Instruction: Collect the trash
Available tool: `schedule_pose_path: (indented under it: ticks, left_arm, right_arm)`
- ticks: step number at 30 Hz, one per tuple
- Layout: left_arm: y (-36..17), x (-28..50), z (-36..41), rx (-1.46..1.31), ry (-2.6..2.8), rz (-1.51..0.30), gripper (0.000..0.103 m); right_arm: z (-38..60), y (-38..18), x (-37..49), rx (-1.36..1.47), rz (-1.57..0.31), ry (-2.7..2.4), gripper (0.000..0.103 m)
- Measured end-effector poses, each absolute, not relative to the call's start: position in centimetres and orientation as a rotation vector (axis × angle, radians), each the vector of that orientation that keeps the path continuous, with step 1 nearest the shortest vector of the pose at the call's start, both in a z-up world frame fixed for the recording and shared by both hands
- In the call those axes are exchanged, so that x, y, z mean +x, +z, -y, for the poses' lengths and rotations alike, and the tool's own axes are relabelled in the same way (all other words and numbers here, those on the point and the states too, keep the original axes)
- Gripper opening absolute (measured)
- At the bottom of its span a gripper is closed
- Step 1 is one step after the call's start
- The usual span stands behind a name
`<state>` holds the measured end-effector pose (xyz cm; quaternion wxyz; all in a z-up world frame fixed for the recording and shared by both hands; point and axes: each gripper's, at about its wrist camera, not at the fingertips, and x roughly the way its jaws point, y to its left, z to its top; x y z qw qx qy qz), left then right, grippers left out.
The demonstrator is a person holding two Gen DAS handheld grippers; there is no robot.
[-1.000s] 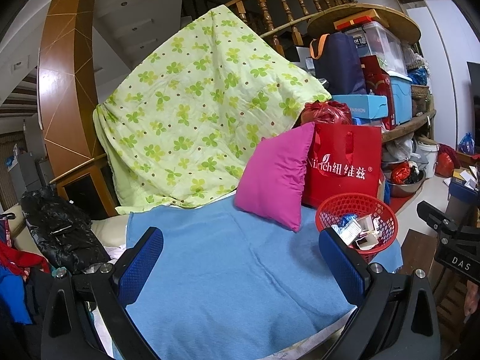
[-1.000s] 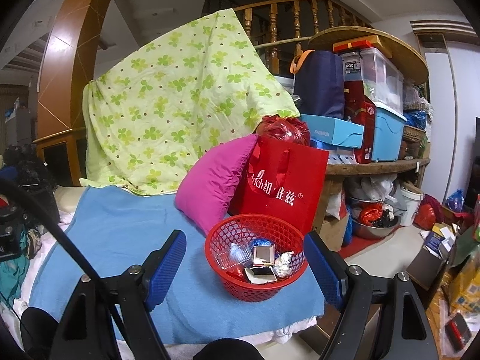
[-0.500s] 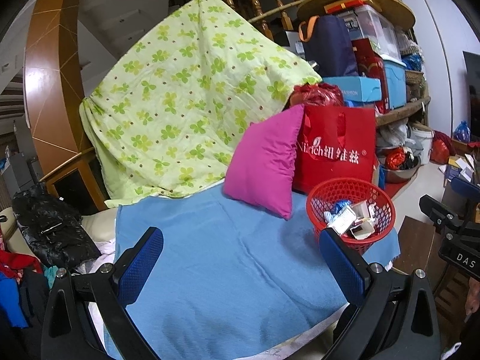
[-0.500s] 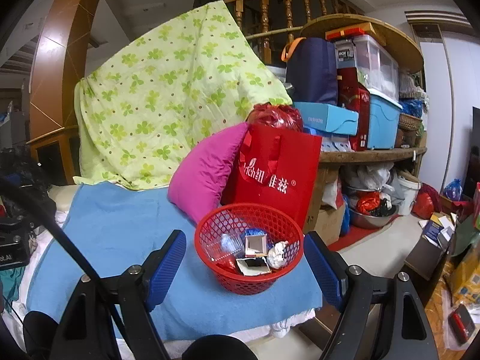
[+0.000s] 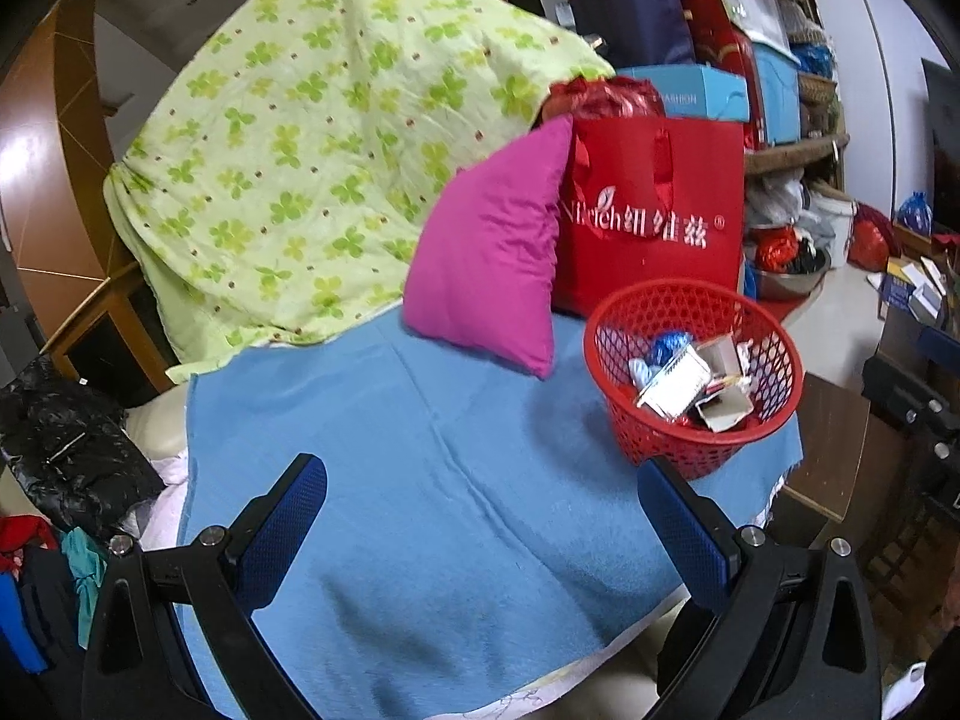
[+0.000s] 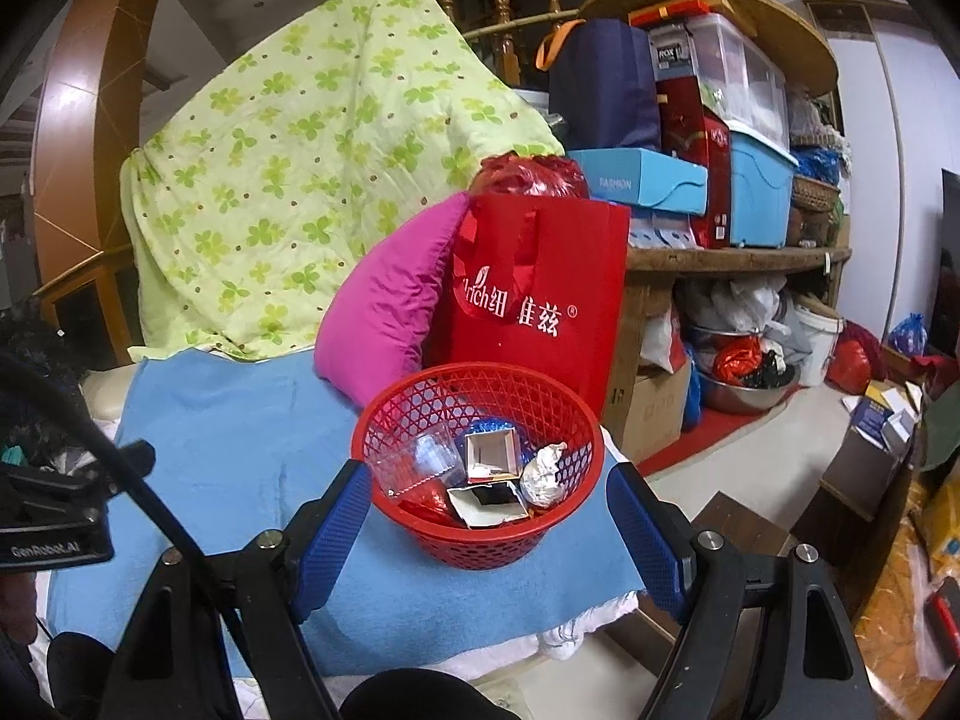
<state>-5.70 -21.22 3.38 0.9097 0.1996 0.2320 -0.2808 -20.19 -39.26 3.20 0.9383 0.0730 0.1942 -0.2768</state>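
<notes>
Right gripper (image 6: 486,531) hangs spread wide and empty, its blue pads flanking the near wall of the red basket (image 6: 480,540) without pressing it — the basket sits dead ahead, between the pads, on the blue blanket (image 6: 228,438) near its right edge. Inside lie the trash pieces: a clear plastic cup (image 6: 414,459), a small open box (image 6: 491,455), a foil ball (image 6: 543,474). Left gripper (image 5: 480,534), also spread and empty, points over bare blanket; the basket stands to its far right, so the right hand is plainly nearer.
</notes>
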Motion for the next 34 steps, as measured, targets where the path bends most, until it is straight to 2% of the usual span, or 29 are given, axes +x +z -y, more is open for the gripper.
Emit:
schedule_pose_path:
  ticks: [27,34]
  left_arm:
    - [2.2,-3.9,21.5,0.406,-0.593,-0.521,0.103]
    - [2.4,-1.0,18.3,0.284,-0.602,-0.532,0.103]
  right_arm:
    - [39.5,2.3,-18.3,0.160,-0.412,-0.548,0.083]
    - [37.9,3.2,-16.5,0.149,-0.411,-0.492,0.083]
